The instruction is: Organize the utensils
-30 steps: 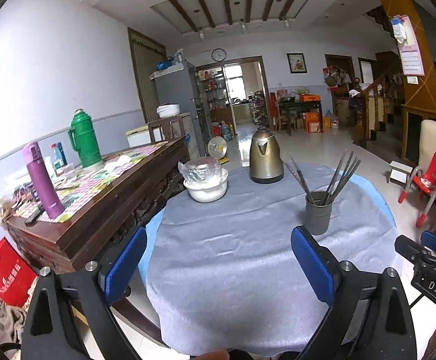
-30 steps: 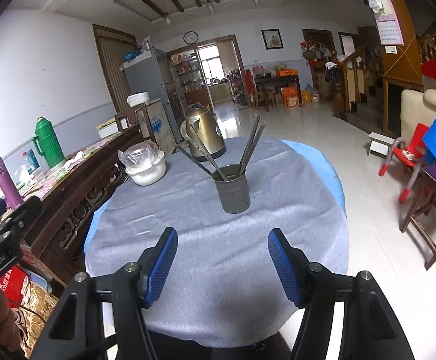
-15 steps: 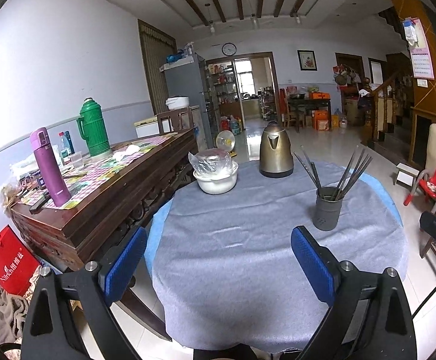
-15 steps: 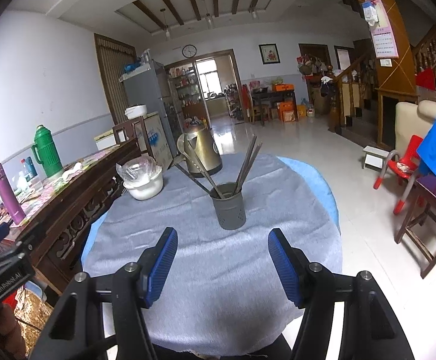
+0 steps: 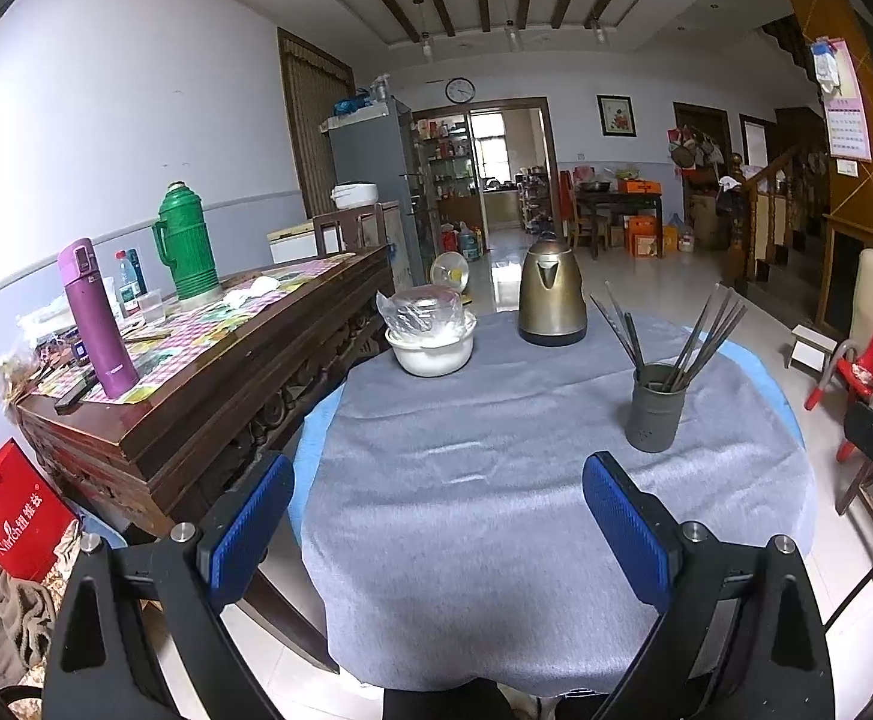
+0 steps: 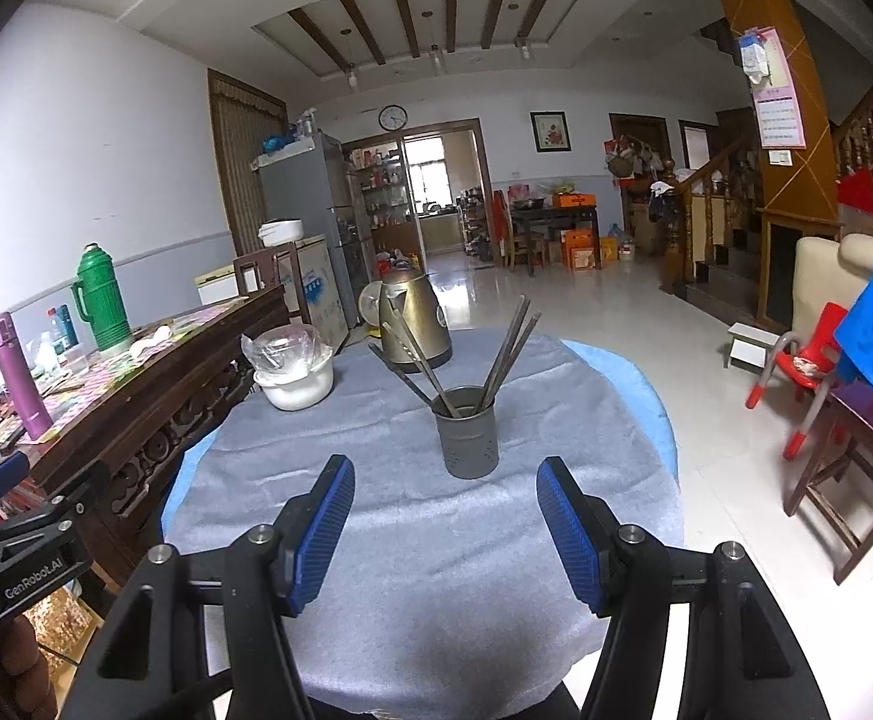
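With both my left claw (image 5: 433,516) and right claw (image 6: 445,525) spread empty at the table's (image 6: 436,600) near edge, I judge the chopsticks (image 6: 505,354) in the cup (image 6: 470,441) need reaching next.

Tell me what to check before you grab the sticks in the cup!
1. Right hand-held gripper open and holding nothing: ok.
2. Left hand-held gripper open and holding nothing: ok.
3. Grey cup standing upright on the table cloth: ok.
4. Utensils sticking out above the cup's rim, so there is something to pinch: ok.
5. Path from the right hand-held gripper straight to the cup free of other things: ok.
6. Kettle and covered white bowl far enough behind the cup not to be bumped: ok, probably.
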`<state>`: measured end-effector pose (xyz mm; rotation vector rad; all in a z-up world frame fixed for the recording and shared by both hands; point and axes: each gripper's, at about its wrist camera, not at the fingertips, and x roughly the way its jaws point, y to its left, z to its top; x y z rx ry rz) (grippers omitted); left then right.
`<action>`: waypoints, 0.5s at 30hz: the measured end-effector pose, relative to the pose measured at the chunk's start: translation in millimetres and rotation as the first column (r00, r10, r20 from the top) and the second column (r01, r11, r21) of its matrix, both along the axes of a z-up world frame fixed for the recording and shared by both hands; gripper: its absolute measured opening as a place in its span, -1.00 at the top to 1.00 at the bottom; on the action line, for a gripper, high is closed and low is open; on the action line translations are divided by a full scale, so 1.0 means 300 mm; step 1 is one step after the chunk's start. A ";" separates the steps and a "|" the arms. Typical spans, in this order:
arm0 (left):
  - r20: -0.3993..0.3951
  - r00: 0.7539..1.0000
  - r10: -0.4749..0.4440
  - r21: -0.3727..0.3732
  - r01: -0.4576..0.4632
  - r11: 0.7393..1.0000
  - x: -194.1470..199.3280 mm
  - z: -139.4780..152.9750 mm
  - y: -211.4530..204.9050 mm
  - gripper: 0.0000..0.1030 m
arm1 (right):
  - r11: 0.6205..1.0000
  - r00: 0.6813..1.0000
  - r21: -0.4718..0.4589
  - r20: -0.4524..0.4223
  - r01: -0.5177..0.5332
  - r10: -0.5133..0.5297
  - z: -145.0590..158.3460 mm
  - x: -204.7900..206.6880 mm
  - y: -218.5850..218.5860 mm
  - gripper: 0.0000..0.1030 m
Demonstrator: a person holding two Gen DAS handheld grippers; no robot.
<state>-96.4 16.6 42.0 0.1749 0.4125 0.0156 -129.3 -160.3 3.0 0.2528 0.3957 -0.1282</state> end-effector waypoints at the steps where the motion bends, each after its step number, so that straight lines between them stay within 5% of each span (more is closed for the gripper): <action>1: -0.003 1.000 -0.005 0.005 0.005 1.000 0.000 -0.003 -0.008 -0.88 | 1.000 1.000 0.002 -0.002 0.004 -0.004 -0.003 0.000 -0.004 -0.30; 15: -0.018 1.000 -0.023 0.023 0.023 0.999 -0.002 -0.010 -0.053 -0.88 | 0.999 0.999 0.031 -0.027 0.027 -0.026 -0.029 0.002 -0.047 -0.30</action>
